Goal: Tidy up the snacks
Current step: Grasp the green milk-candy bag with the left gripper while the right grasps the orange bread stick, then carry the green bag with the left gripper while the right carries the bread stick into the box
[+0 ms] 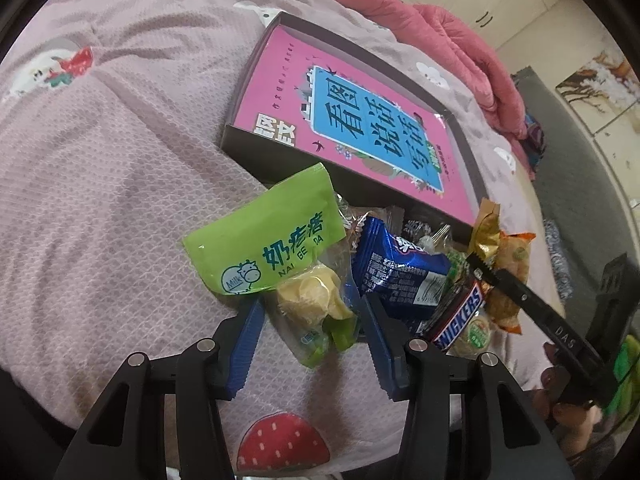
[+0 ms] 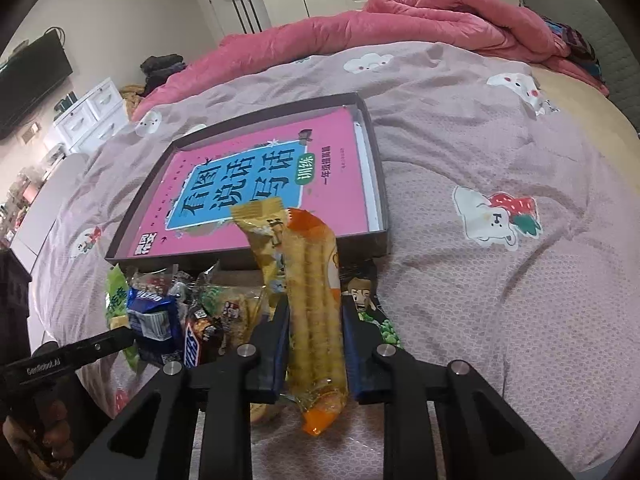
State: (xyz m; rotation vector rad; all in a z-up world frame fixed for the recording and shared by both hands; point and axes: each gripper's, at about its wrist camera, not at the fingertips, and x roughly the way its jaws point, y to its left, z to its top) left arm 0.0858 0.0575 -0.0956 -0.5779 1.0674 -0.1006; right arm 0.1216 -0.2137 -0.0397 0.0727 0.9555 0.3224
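Jaws, right gripper (image 2: 314, 328): closed on an orange egg-roll packet (image 2: 316, 300), pads pressing both sides, packet standing up toward the box tray (image 2: 246, 264). Jaws, left gripper (image 1: 312, 332): part-open around the green milk-candy bag (image 1: 280, 256); pads flank its clear lower end, contact not discernible. Box tray: dark, on pink bedsheet (image 1: 100, 200), holding a pink book (image 1: 344, 120). Snack pile just before the tray's near wall: blue packet (image 1: 396, 272), Snickers bar (image 1: 460, 314).
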